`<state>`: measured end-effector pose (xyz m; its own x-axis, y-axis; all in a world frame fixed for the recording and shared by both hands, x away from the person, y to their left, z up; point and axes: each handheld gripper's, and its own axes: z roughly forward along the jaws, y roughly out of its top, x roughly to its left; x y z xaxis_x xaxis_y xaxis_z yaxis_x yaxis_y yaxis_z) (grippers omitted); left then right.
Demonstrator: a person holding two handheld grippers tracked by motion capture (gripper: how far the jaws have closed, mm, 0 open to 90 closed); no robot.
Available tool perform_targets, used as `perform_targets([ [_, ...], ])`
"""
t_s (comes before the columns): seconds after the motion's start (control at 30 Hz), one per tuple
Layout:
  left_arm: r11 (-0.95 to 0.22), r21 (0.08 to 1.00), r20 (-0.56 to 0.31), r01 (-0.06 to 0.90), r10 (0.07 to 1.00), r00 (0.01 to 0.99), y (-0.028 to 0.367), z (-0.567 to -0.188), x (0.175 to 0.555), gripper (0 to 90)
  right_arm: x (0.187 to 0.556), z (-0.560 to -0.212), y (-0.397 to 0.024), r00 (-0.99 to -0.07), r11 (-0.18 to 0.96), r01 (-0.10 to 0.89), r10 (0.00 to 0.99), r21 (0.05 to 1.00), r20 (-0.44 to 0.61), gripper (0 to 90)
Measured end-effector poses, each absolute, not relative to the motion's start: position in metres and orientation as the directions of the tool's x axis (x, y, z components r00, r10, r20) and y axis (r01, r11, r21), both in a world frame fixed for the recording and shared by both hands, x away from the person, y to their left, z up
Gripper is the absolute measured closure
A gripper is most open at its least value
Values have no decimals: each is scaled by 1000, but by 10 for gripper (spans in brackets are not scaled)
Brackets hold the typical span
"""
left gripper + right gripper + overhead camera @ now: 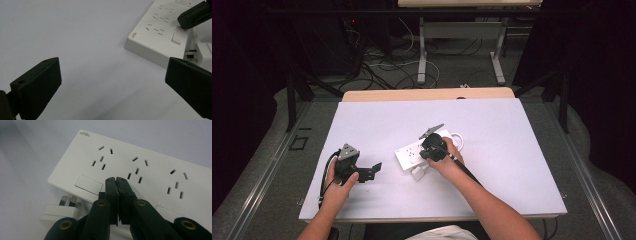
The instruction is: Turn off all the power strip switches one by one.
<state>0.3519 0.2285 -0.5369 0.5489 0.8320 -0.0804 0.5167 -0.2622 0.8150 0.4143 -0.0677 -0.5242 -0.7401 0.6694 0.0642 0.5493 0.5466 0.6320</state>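
A white power strip (411, 154) (160, 37) (150, 165) with several socket groups and rocker switches lies flat on the white table top (492, 150). A white plug (418, 174) (203, 51) (60, 212) lies loose on the table against the strip's near side, prongs bare. My right gripper (428, 154) (116, 181) (186, 21) is shut with nothing between its jaws, and its tips are down on the strip's face between two switches. My left gripper (373, 170) (112, 67) rests on the table left of the strip, open and holding nothing.
The strip's white cable (457, 137) loops behind the right hand. Beyond the table's far wooden edge (427, 94) are desk legs and floor cables. Bare table top stretches to the far side and to the right.
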Motion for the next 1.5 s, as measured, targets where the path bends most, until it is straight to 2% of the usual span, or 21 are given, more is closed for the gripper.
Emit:
perform_targets([
  [0.67,-265,806,-89,530,830,551,228,-537,352,4,414,-524,-67,-758,577,521,652,629,30,895],
  [1.5,-267,811,-81,520,830,552,229,-536,352,4,413,-527,-68,-750,561,539,659,629,56,900],
])
